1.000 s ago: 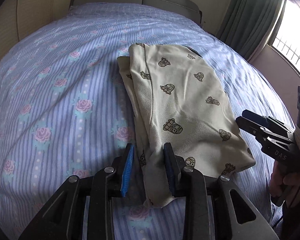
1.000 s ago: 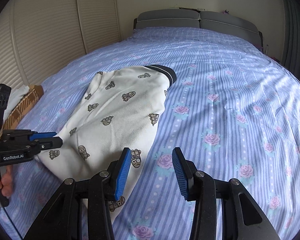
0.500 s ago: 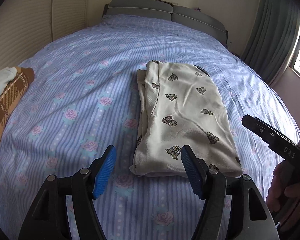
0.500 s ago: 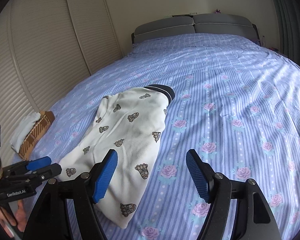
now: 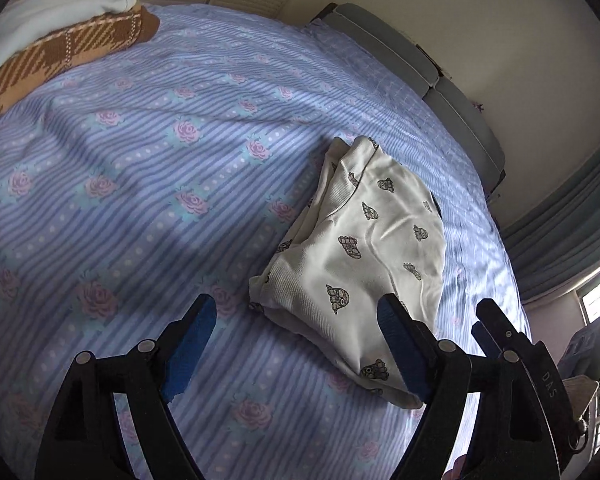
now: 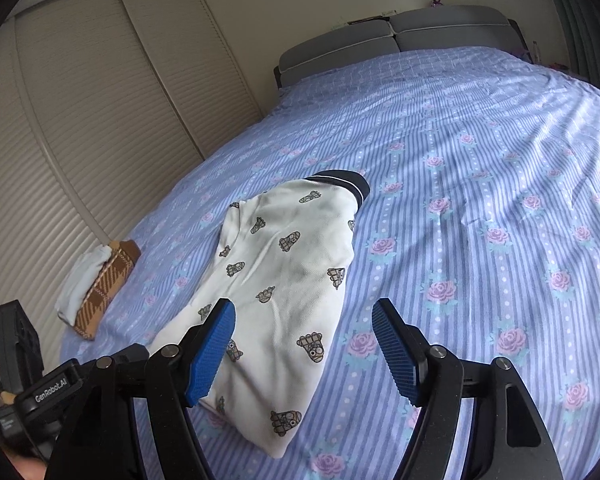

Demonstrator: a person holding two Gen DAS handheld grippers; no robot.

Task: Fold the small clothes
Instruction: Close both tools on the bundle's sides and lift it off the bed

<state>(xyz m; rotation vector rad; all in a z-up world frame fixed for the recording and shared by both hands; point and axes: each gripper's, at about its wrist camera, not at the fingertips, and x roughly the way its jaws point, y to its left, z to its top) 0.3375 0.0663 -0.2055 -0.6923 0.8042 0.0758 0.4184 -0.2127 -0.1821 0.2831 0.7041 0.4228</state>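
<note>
A cream garment with small dark prints (image 5: 364,256) lies folded lengthwise on the bed; in the right wrist view (image 6: 284,280) its dark collar band points toward the headboard. My left gripper (image 5: 296,344) is open and empty, raised above the garment's near end. My right gripper (image 6: 304,344) is open and empty, above the garment's near right edge. The right gripper's body (image 5: 512,344) shows at the right edge of the left wrist view; the left gripper's body (image 6: 52,388) shows at the lower left of the right wrist view.
The bed has a blue striped sheet with pink roses (image 6: 480,208). A folded stack, white cloth on a brown checked one (image 5: 60,40), lies near the bed's left edge (image 6: 100,284). Grey headboard (image 6: 400,36), louvred closet doors (image 6: 80,120), curtain and window (image 5: 580,240).
Both grippers opened wide and drew back up from the garment. The left gripper let go of the garment's near edge, and its view swung left toward the folded stack.
</note>
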